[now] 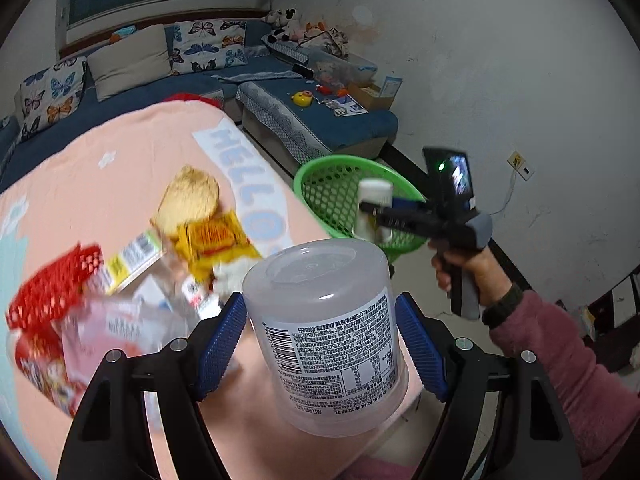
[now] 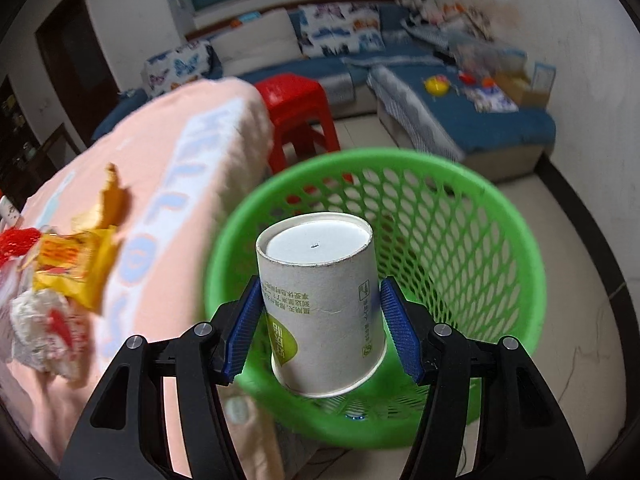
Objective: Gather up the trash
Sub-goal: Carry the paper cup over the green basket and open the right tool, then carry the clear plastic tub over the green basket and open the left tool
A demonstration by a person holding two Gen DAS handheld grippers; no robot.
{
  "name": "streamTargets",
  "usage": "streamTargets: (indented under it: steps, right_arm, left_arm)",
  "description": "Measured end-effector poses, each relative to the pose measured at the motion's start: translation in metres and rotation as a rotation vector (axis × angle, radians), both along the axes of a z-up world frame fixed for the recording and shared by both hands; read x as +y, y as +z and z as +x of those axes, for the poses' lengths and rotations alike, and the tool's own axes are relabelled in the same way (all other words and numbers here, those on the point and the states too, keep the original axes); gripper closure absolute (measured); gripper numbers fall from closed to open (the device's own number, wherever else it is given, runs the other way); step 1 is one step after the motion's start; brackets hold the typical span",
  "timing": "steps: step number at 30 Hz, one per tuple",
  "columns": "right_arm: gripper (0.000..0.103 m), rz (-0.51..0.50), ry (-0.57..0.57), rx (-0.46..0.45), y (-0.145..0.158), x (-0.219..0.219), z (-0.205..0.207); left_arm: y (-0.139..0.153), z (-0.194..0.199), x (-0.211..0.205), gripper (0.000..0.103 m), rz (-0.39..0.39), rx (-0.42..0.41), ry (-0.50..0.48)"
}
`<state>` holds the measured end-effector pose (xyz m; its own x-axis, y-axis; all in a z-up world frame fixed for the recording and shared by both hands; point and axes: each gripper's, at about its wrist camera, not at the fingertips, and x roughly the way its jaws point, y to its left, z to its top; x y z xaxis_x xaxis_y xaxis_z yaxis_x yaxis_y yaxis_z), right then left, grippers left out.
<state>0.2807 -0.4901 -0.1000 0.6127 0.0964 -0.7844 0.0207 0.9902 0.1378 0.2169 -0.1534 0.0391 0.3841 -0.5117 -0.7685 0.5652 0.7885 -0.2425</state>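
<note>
My left gripper (image 1: 320,332) is shut on an upside-down clear plastic jar (image 1: 324,332) with a printed label, held above the edge of the pink-covered table (image 1: 120,168). My right gripper (image 2: 320,324) is shut on an upside-down white paper cup (image 2: 322,304), held over the mouth of the green mesh basket (image 2: 460,248). In the left wrist view the right gripper (image 1: 376,216) with the cup (image 1: 374,200) hangs over the same basket (image 1: 328,192). Wrappers lie on the table: a yellow packet (image 1: 216,240), a red dotted wrapper (image 1: 52,288), a crumpled tissue (image 2: 44,320).
A red plastic stool (image 2: 300,116) stands behind the basket beside the table. A blue corner sofa (image 1: 312,120) with cushions and toys fills the back. The basket stands on a tiled floor (image 2: 580,300) near a white wall.
</note>
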Motion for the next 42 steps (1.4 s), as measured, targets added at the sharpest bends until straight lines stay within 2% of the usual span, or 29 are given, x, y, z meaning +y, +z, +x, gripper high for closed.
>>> streamTargets:
  steps: [5,12,17,22,26,30,36,42]
  right_arm:
    - [0.042,0.033,-0.031,0.071,-0.02,-0.016,0.016]
    - [0.036,0.061,-0.059,0.094,-0.029,-0.027,0.022]
    - [0.036,0.077,-0.064,0.043,-0.012,-0.039,0.006]
    - [0.033,0.014,-0.061,-0.066,0.025,-0.048,-0.032]
    - [0.03,-0.008,-0.085,-0.158,0.049,-0.059,-0.069]
    - [0.03,-0.014,-0.118,-0.212,0.057,-0.069,-0.097]
    - [0.03,0.021,-0.159,-0.249,0.053,-0.08,-0.119]
    - [0.03,0.004,-0.177,-0.255,0.044,-0.075,-0.129]
  left_arm:
    - [0.009,0.019,-0.013,0.03,0.014,-0.013,0.001]
    - [0.019,0.045,-0.041,0.03,0.024,-0.018,-0.01]
    - [0.024,0.067,-0.068,0.03,0.027,-0.025,-0.013]
    - [0.015,0.091,-0.107,0.03,0.055,-0.014,-0.045]
    - [-0.004,0.112,-0.15,0.03,0.051,0.034,-0.07]
    - [-0.03,0.125,-0.192,0.03,0.071,0.084,-0.107]
    - [-0.072,0.14,-0.245,0.031,0.116,0.127,-0.138]
    - [-0.115,0.147,-0.271,0.031,0.192,0.183,-0.145]
